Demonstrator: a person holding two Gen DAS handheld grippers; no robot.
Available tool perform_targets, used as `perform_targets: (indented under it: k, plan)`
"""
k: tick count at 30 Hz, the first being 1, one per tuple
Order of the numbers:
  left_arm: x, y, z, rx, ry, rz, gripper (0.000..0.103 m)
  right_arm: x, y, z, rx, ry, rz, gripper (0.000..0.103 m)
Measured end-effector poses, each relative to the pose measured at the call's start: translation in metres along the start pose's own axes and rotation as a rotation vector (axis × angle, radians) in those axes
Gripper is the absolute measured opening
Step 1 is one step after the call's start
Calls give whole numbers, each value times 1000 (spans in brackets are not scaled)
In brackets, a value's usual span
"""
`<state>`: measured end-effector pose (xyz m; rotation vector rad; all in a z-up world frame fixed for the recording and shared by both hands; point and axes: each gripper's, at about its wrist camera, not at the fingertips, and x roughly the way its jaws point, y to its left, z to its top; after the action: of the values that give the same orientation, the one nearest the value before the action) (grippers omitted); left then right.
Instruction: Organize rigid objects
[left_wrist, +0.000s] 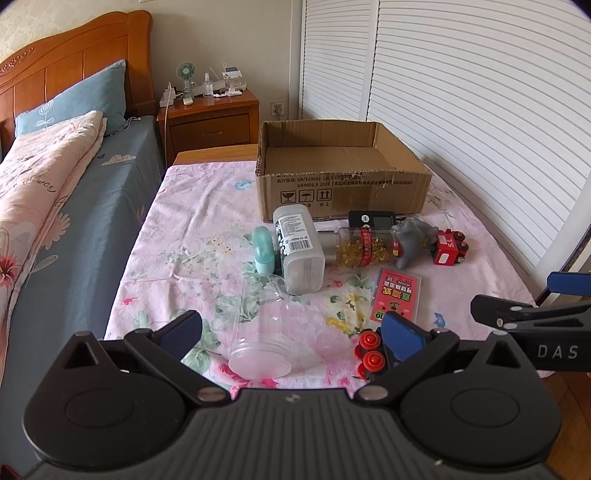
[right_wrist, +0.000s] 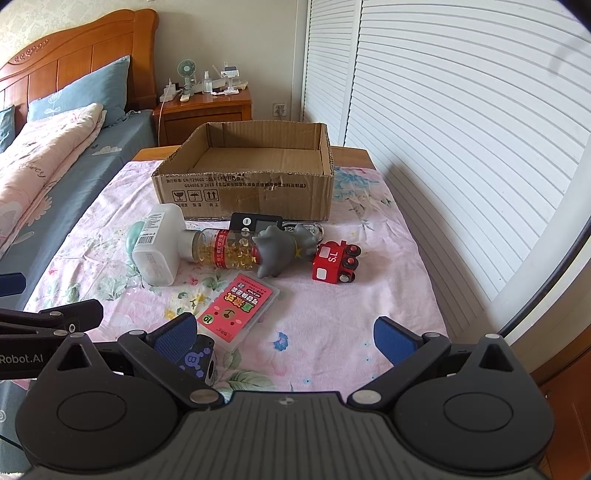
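Hovering low over a table (left_wrist: 207, 206) draped in a pink floral cloth, the left gripper (left_wrist: 291, 334) has its jaws spread wide, holding nothing; a clear plastic jar (left_wrist: 264, 332) lies on its side between the blue pads, mouth toward the camera, not visibly touched by either. At about 3 o'clock from that jar, a small toy with red wheels (left_wrist: 369, 354) sits just beside the gripper's right pad. The right gripper (right_wrist: 286, 332) likewise hangs with jaws spread apart and empty, a dark block marked with a "B" (right_wrist: 199, 360) close against its left pad. An open cardboard box (left_wrist: 343, 184) stands at 12 o'clock on the far part of the table, its inside bare cardboard as far as can be seen. Just in front of it lies a row of things: a teal rounded item (left_wrist: 263, 251), a white rectangular bottle (left_wrist: 299, 251) on its side, a clear bottle of yellow capsules (left_wrist: 365, 247) touching the white one's end, a grey rubbery animal figure (left_wrist: 413, 240) overlapping the capsule bottle, and a red toy train car (left_wrist: 448, 247) at the 3 o'clock end. A black digital timer (left_wrist: 371, 220) lies behind the capsule bottle, near the box wall. Nearer the grippers, a pink card case (left_wrist: 397, 295) lies flat. A bed (left_wrist: 55, 184) with a blue pillow runs along the 9 o'clock side, with a wooden nightstand (left_wrist: 210, 118) beyond it.
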<state>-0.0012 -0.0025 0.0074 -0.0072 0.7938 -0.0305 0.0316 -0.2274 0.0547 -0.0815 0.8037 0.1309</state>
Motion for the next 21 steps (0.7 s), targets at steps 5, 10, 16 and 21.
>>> perform_targets:
  k: [5,10,16,21]
  plan:
    - [0,0,1,4,-3,0,102,-1,-1,2,-1,-2,0,103]
    - [-1,0,1,9,-9,-1,102,-1,-1,2,0,-6,-3,103]
    - [-2,0,2,16,-13,1,102,-2,0,3,-4,-13,-5,103]
    - [-2,0,2,19,-14,0,102,-2,1,3,-8,-15,-8,103]
